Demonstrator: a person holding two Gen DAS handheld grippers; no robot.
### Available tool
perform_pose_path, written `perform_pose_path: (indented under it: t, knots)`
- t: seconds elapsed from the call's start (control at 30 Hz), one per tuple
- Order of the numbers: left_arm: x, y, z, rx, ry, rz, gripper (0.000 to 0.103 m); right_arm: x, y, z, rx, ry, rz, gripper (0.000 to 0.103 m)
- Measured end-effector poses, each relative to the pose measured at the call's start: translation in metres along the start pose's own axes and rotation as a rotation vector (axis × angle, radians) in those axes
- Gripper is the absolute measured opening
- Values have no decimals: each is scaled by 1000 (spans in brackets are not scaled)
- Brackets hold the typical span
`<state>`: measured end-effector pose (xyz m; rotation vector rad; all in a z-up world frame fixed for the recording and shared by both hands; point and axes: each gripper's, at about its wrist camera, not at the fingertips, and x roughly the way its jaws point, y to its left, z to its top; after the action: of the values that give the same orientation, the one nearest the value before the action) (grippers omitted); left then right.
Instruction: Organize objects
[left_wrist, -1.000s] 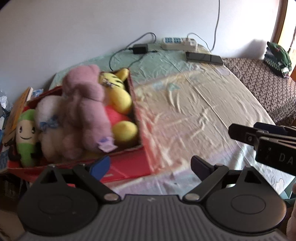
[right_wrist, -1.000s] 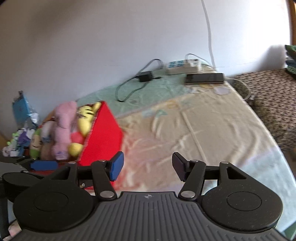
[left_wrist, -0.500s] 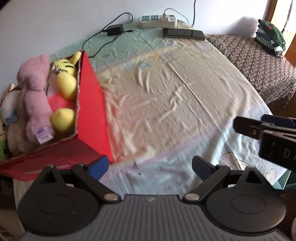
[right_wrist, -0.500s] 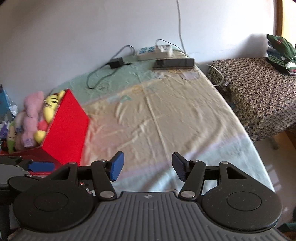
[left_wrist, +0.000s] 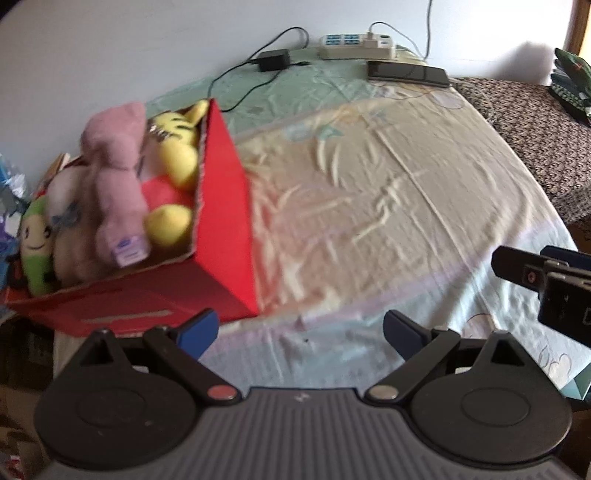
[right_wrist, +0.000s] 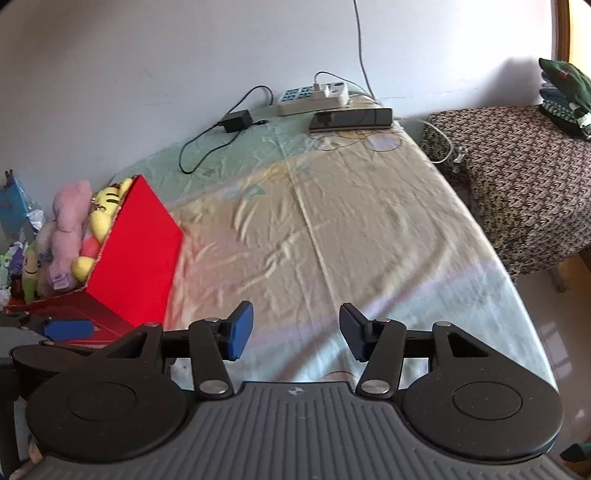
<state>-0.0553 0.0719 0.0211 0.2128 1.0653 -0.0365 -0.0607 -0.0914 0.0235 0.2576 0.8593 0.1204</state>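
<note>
Your red box (left_wrist: 221, 236) sits at the left edge of the sheet-covered table (left_wrist: 388, 221), crammed with a pink plush (left_wrist: 114, 177), a yellow striped plush (left_wrist: 177, 147) and a green smiling one (left_wrist: 35, 236); a power strip (left_wrist: 354, 46), a black adapter (left_wrist: 273, 60) and a dark phone (left_wrist: 406, 73) line the far edge; your left gripper (left_wrist: 301, 330) gapes wide, empty; your right gripper (right_wrist: 295, 330) is closing on nothing.

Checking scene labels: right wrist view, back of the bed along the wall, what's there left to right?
Black power adapter → white power strip → dark phone → patterned cloth-covered table → folded green clothes.
</note>
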Motion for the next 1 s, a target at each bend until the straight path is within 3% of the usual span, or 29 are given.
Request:
perform_pose_path:
  t: [0.33,0.83,1.0]
  knots:
    - [-27,50,-11,-50,-48,35,96,-4,52,1,-79,-1,0,56]
    - [-46,159,-5,-128,-109,119,96,-12,152,23,-119,-37,40,56]
    - [-41,198,4,-184,-100,87,96,1,181,32,-119,-37,24,56]
